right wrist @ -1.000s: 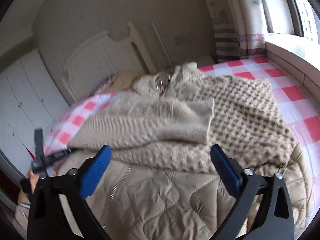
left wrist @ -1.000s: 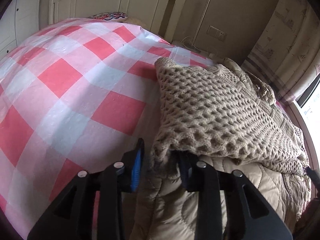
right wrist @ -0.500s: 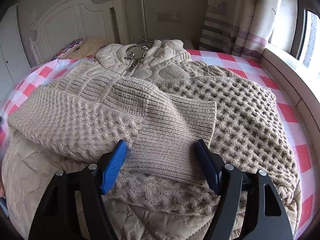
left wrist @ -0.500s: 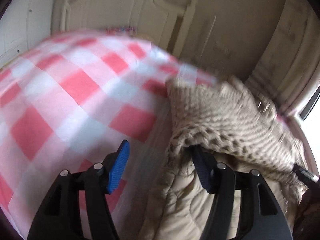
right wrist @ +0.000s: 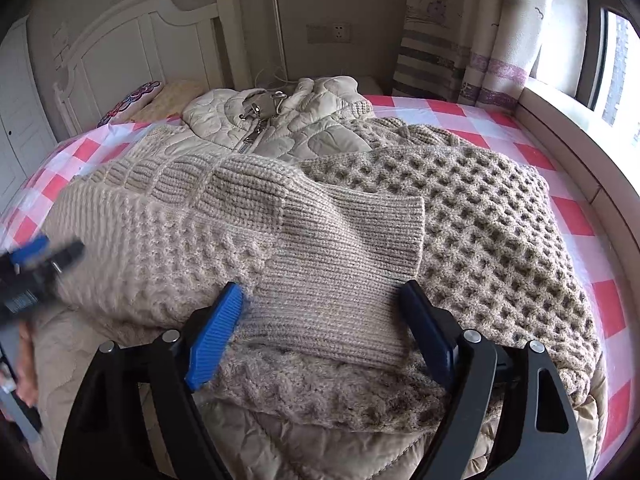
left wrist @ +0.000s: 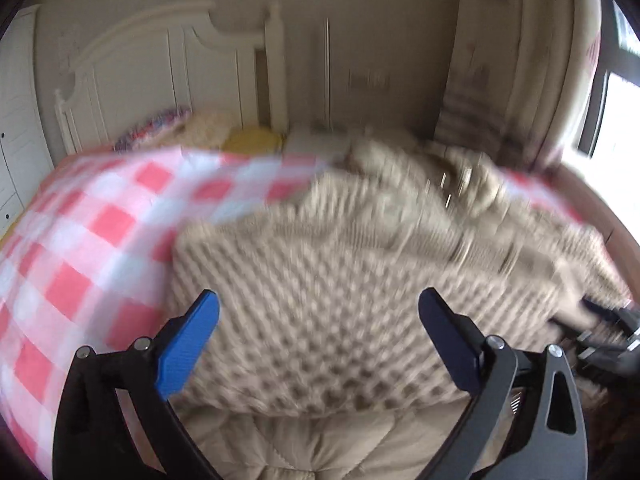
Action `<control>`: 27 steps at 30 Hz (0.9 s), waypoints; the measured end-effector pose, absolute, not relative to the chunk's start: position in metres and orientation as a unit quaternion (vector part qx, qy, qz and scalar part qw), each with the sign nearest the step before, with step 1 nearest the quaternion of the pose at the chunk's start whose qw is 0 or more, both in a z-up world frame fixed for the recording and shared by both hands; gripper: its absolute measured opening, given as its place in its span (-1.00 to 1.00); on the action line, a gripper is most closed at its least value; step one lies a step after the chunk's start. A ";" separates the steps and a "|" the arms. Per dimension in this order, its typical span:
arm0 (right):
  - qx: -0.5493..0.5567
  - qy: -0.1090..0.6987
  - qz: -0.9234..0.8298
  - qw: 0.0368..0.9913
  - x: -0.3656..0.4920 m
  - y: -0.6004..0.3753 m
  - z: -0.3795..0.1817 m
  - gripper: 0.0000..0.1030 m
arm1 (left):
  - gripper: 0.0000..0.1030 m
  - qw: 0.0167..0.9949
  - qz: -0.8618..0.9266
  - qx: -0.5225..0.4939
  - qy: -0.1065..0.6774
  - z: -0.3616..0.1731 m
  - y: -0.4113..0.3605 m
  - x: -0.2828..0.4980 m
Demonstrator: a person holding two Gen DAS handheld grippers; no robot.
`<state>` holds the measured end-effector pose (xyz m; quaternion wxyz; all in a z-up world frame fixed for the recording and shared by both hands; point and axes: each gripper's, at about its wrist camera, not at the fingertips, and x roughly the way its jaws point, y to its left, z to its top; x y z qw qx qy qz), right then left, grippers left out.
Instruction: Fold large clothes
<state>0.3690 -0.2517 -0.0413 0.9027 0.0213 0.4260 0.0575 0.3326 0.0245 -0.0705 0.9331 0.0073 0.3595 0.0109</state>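
Your left gripper (left wrist: 318,332) is spread wide and its jaws are opening, with nothing pinched. The picture from it is blurry. The bumpy knit part of the sweater (left wrist: 320,312) lies below and past the blue pads, and the pads do not touch it.

Your right gripper (right wrist: 322,328) is also spread, and its jaws are opening too. The ribbed cuff (right wrist: 340,264) of the sweater sleeve lies between its two blue pads, but the pads do not squeeze it. The left pad is just beside the wool.

The sweater (right wrist: 480,216) lies on top of a puffy beige jacket (right wrist: 280,120). Both lie on the bed with the red and white checked sheet (right wrist: 572,216). The sleeve is folded across the sweater's front. The jacket's collar points at the white headboard (right wrist: 132,44).
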 end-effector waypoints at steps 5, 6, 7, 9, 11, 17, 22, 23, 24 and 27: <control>0.027 0.426 0.059 0.903 0.369 -0.254 -0.041 0.62 | 0.95 0.916 -0.006 -0.029 0.400 -0.095 0.040 0.340; 0.028 0.423 0.059 0.904 0.367 -0.254 -0.038 0.62 | 0.96 0.913 -0.004 -0.025 0.407 -0.097 0.040 0.342; 0.028 0.423 0.058 0.904 0.364 -0.255 -0.034 0.62 | 0.96 0.913 0.001 -0.017 0.408 -0.098 0.037 0.343; 0.037 0.411 0.060 0.909 0.353 -0.263 -0.024 0.62 | 0.96 0.912 0.009 0.000 0.409 -0.099 0.032 0.345; 0.038 0.406 0.041 0.912 0.345 -0.277 -0.020 0.69 | 0.96 0.913 0.007 -0.004 0.408 -0.099 0.033 0.346; 0.054 0.434 0.038 0.899 0.339 -0.309 -0.032 0.69 | 0.96 0.913 0.004 -0.009 0.407 -0.097 0.034 0.341; 0.034 0.431 0.005 0.902 0.334 -0.314 -0.037 0.74 | 0.96 0.913 0.004 -0.008 0.407 -0.098 0.033 0.343; 0.039 0.441 0.009 0.897 0.337 -0.316 -0.043 0.76 | 0.96 0.913 0.004 -0.008 0.407 -0.098 0.033 0.343; 0.042 0.440 0.011 0.897 0.336 -0.316 -0.040 0.76 | 0.96 0.913 0.004 -0.008 0.407 -0.098 0.033 0.343; 0.033 0.436 -0.003 0.899 0.335 -0.311 -0.026 0.75 | 0.96 0.914 0.004 -0.009 0.406 -0.098 0.034 0.343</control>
